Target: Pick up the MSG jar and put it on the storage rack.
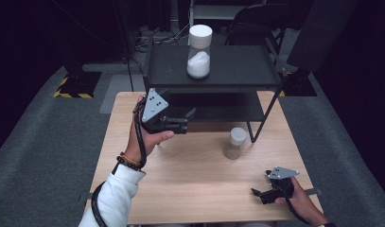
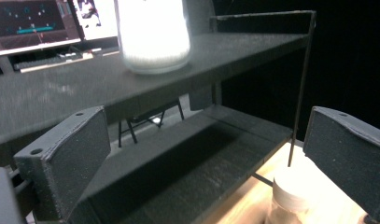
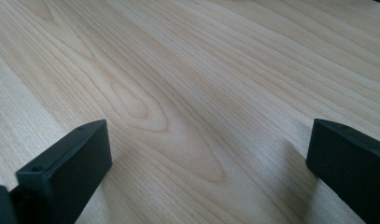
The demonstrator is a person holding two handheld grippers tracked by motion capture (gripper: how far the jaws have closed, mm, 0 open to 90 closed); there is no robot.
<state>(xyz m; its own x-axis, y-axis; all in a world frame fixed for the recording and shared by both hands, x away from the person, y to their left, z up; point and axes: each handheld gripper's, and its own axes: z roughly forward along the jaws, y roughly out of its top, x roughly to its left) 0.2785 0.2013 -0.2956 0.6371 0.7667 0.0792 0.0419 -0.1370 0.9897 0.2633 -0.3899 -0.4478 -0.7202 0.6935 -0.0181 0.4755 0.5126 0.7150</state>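
A tall clear jar [image 1: 199, 52] with a white lid, partly full of white powder, stands on the top of a black two-tier shelf [image 1: 237, 66]. A small jar [image 1: 235, 143] with a white lid and tan contents stands on the wooden table [image 1: 190, 175], just in front of the shelf's right leg. My left gripper [image 1: 186, 120] is held up at the shelf's left front, open, with nothing between its jaws. In the left gripper view, the left gripper [image 2: 206, 126] faces the lower shelf [image 2: 201, 154], with the tall jar [image 2: 152, 35] above and the small jar [image 2: 290, 196] at lower right. My right gripper [image 1: 257, 195] lies low near the table's front right edge; in its own view the right gripper [image 3: 208, 135] is open over bare wood.
A thin black shelf leg [image 2: 299, 88] rises just behind the small jar. A folding chair [image 1: 256, 23] and cables lie beyond the shelf. A stand base with yellow-black tape [image 1: 74, 87] sits on the grey floor at left. A lit monitor [image 2: 33, 21] is far off.
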